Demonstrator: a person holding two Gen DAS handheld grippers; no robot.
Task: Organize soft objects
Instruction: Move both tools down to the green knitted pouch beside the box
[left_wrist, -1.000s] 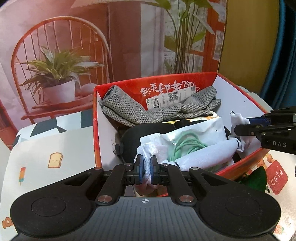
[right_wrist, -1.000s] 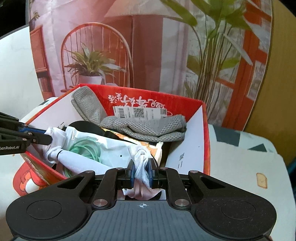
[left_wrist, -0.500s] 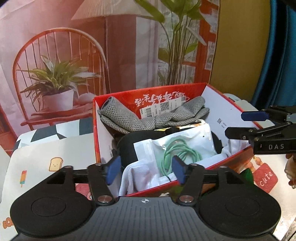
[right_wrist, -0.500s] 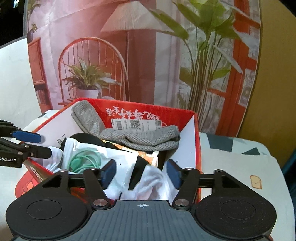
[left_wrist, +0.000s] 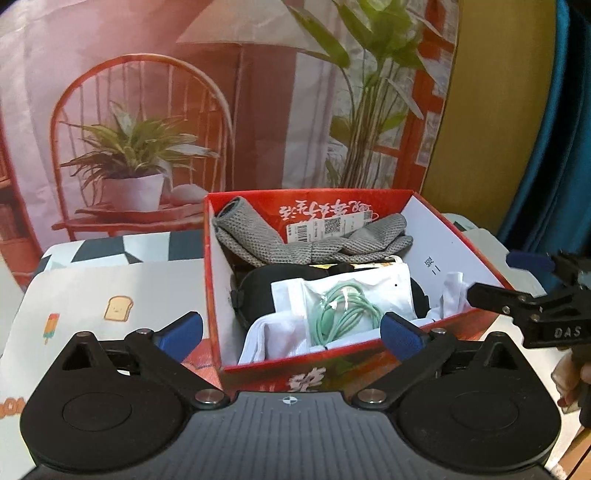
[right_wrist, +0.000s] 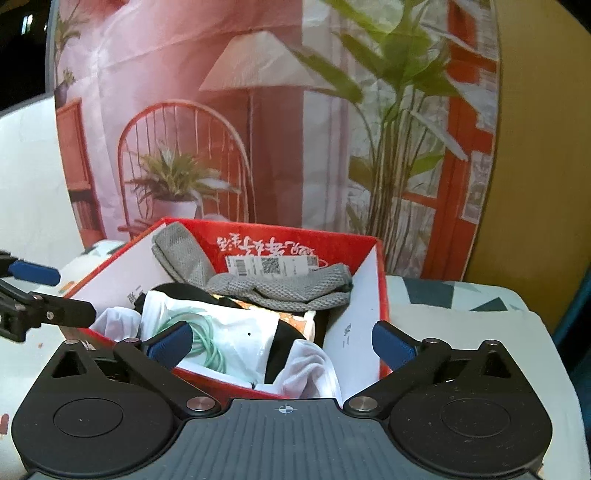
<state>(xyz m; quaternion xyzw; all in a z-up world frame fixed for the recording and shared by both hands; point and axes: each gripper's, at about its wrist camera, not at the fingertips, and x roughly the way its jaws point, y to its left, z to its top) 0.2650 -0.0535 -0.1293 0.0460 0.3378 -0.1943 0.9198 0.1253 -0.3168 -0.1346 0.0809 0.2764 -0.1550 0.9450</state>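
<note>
While both claws are opening wide with nothing between their blue pads, the left gripper (left_wrist: 291, 330) and the right gripper (right_wrist: 282, 341) hang just outside the near walls of the red box (left_wrist: 469, 251). Inside the box lie a white cloth (left_wrist: 273, 332), a white bag (left_wrist: 369, 288) with a green cable (left_wrist: 343, 310), a black item (left_wrist: 258, 284) and grey knitted socks (left_wrist: 295, 243) at the back.
</note>
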